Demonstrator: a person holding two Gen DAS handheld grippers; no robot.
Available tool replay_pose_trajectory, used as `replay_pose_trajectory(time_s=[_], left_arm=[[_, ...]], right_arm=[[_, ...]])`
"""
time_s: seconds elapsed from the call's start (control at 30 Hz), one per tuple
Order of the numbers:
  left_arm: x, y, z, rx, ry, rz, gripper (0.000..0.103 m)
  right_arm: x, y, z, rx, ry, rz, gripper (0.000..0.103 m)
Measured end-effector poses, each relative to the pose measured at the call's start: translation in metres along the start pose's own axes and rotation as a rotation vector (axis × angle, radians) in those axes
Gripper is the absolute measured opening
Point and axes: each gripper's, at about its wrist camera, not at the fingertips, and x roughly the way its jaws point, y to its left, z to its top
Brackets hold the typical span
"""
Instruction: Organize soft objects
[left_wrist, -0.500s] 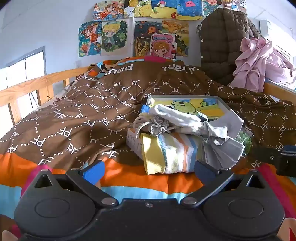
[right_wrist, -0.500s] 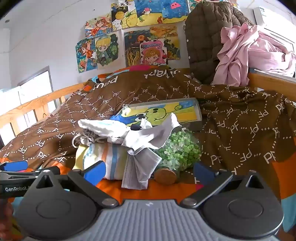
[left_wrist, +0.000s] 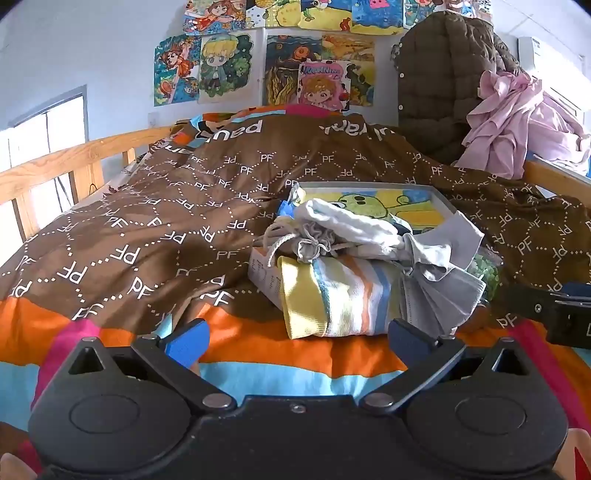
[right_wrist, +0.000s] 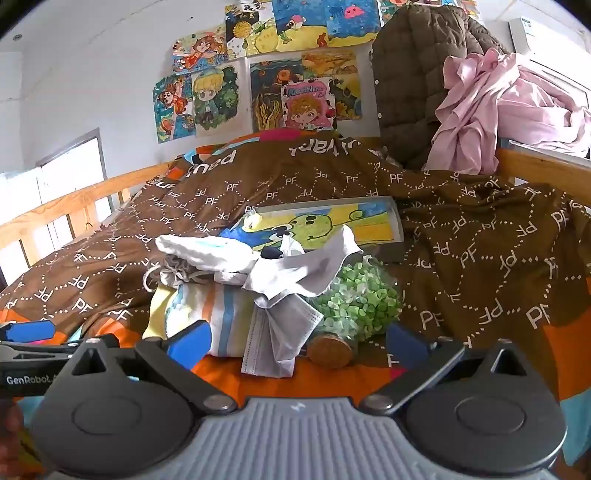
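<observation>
Brown patterned quilt (left_wrist: 155, 236) covers the bed inside a wooden rail (left_wrist: 62, 162), cartoon drawings (right_wrist: 258, 85) taped on the wall, brown padded jacket (right_wrist: 410, 74) and pink garment (right_wrist: 491, 107) heaped at right.

Lying on the bedspread (right_wrist: 480, 236) are one striped towel (right_wrist: 207, 314), one face mask (right_wrist: 273, 339), one jar (right_wrist: 354, 306), one framed picture (right_wrist: 332, 221) and one drawstring pouch (left_wrist: 314, 240).

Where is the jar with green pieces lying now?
In the right wrist view the jar lies on its side on the bedspread, right of the grey face mask, before the framed picture.
</observation>
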Motion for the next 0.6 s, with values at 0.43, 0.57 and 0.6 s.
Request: replay_pose_trajectory(time_s=[0.43, 0.57, 0.6], left_arm=[[-0.0036, 0.0008, -0.0006, 0.002, -0.012, 0.005, 0.102], [-0.0049, 0.0008, -0.0008, 0.004, -0.018, 0.009, 0.102], [-0.0049, 0.0009, -0.0009, 0.005, -0.019, 0.009, 0.102]], right_arm=[[0.0028, -0.0007, -0.0016, 0.004, 0.013, 0.006, 0.103], [0.0028, -0.0006, -0.001, 0.003, 0.014, 0.006, 0.103], [0.0031, -0.0007, -0.0009, 0.002, 0.018, 0.006, 0.103]])
